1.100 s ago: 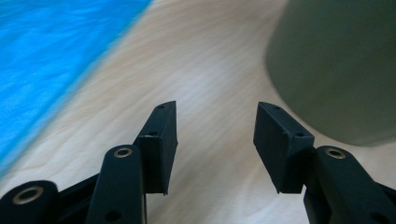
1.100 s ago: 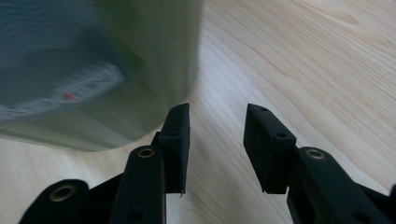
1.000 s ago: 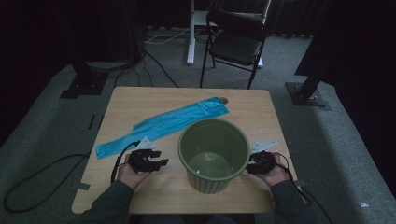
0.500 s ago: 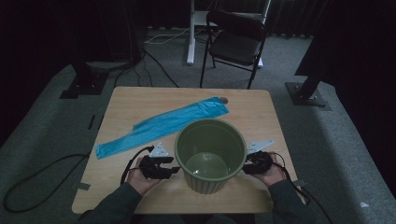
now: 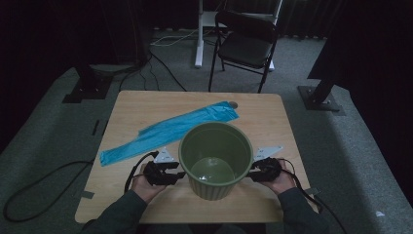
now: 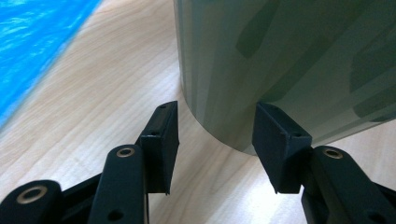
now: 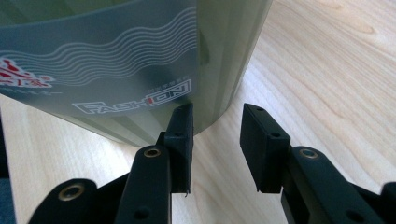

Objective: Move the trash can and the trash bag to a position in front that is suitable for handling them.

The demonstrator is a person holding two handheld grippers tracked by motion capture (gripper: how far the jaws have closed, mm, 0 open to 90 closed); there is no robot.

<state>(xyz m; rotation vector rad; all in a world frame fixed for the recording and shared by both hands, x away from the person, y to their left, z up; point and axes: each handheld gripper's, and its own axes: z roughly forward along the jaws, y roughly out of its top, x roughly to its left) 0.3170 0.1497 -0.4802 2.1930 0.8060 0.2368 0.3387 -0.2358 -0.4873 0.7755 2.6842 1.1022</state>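
Two open grippers flanking green bin

Wooden table with two things on it

A green bin stands near the front edge; a blue bag lies flat behind it.

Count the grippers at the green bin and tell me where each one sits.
2. The left gripper is against the green bin on its left side; the right gripper is against its right side. Both are open.
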